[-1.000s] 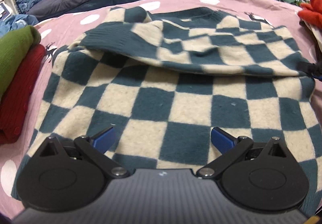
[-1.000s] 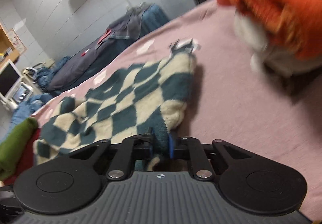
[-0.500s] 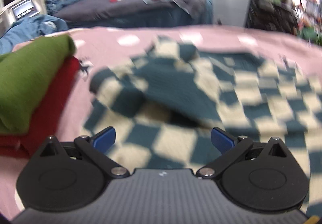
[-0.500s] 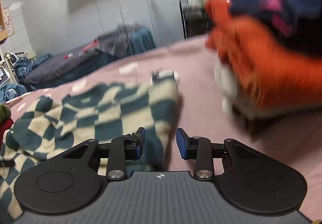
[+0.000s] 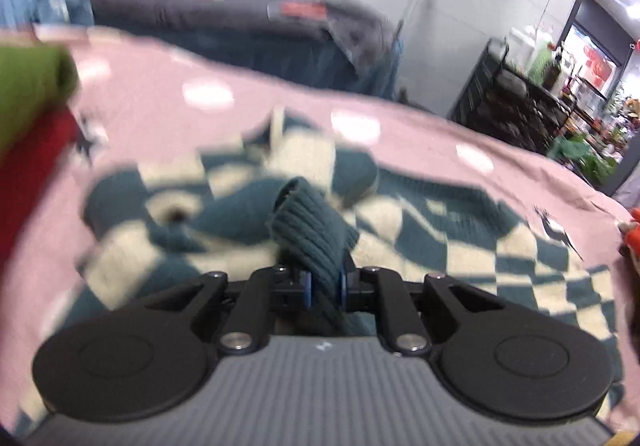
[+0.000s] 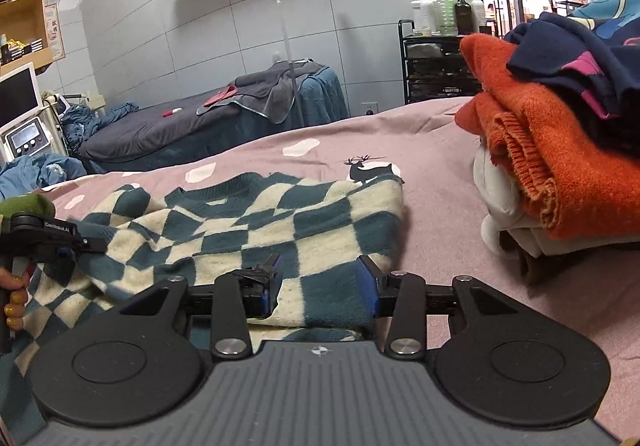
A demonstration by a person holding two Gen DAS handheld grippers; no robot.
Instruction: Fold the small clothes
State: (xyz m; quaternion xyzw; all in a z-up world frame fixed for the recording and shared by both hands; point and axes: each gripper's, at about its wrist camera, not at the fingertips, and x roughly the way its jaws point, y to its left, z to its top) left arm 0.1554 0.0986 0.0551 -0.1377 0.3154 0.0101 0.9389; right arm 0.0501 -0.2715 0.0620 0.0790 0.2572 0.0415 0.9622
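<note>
A teal and cream checkered sweater (image 6: 280, 230) lies on the pink bedspread (image 6: 432, 181); it also shows in the left wrist view (image 5: 480, 238). My left gripper (image 5: 323, 286) is shut on the sweater's teal ribbed cuff (image 5: 310, 221) and holds the sleeve up off the body. From the right wrist view the left gripper (image 6: 48, 238) sits at the sweater's left side. My right gripper (image 6: 318, 286) is open, its blue pads (image 6: 366, 288) just above the sweater's right hem, holding nothing.
A pile of orange, navy and white clothes (image 6: 560, 149) lies to the right. A green and red folded stack (image 5: 28, 117) lies at the left. A second bed (image 6: 208, 121), a lamp, a black cart with bottles (image 6: 440, 57) stand behind.
My left gripper went from open above the hem to shut on the sleeve cuff at the left. My right gripper let go of the sweater's right edge and opened.
</note>
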